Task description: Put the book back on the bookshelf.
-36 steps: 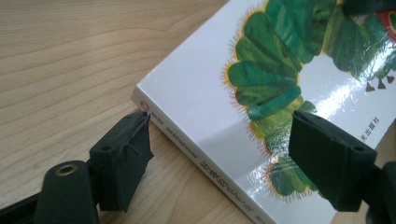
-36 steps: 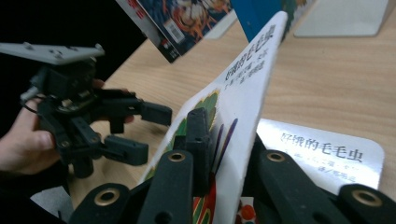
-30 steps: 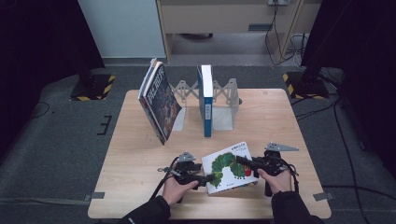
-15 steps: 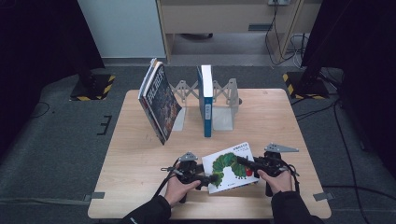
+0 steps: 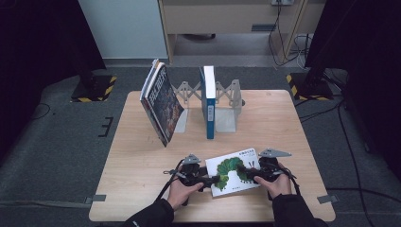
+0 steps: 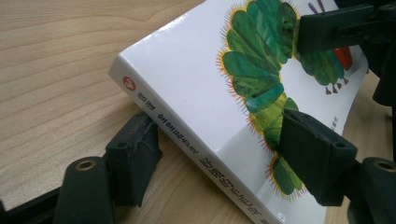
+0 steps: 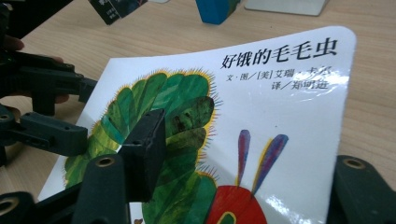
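The picture book (image 5: 234, 169), white with a green caterpillar on its cover, sits low in the middle of the high view, near the front edge of the bench (image 5: 142, 161). Its spine side is tipped up a little off the wood, as the left gripper view shows (image 6: 196, 93).

The left tool (image 5: 213, 179) comes at the book from its left edge; its jaws have just been closing, one under the spine side and one over the cover, and from here I can't quite tell whether the pads press yet. The right tool (image 5: 242, 171) reaches in from the right edge; its jaws have just been opening, and in the right gripper view (image 7: 233, 186) they stand apart, one over the cover, with the book between them.

Further up the frame, a dark book (image 5: 161, 105) leans at upper left, and a blue book (image 5: 208, 101) stands upright in a grey book stand (image 5: 227, 106) at centre.
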`<control>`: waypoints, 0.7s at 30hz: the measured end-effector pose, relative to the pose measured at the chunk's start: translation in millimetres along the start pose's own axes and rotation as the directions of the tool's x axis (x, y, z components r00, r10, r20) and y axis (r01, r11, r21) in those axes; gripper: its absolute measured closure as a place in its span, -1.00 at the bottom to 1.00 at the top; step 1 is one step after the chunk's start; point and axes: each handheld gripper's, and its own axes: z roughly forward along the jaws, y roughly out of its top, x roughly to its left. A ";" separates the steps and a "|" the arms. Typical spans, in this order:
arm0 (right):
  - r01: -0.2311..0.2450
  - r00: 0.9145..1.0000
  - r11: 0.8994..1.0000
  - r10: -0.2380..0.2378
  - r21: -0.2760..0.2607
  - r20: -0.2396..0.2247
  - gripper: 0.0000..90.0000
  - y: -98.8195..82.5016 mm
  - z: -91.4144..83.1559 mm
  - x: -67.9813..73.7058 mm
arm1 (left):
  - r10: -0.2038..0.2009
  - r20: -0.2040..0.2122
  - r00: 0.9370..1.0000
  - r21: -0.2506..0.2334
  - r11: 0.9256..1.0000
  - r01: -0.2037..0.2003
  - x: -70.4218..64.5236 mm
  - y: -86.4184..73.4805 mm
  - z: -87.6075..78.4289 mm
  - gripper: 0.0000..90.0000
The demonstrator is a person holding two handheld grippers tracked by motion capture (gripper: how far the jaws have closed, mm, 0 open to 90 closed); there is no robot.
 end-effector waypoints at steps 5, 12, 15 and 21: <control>0.009 1.000 1.000 -0.009 0.013 0.012 -0.23 -1.7 2.8 1.1 | 0.001 -0.001 1.000 -0.001 1.000 -0.001 0.0 -0.2 -0.1 -0.36; 0.016 1.000 1.000 -0.016 0.008 0.000 -0.23 -1.9 3.6 1.9 | -0.019 0.017 1.000 0.004 1.000 0.019 2.9 0.8 -1.2 -0.35; 0.018 1.000 1.000 -0.018 -0.007 -0.015 -0.23 -1.8 5.2 4.4 | -0.038 0.033 0.999 0.002 0.999 0.038 5.0 1.0 -1.6 -0.36; 0.027 0.999 1.000 -0.027 -0.012 -0.029 -0.23 -1.3 6.4 6.4 | -0.048 0.045 0.998 -0.008 0.999 0.048 6.9 0.5 -1.4 -0.38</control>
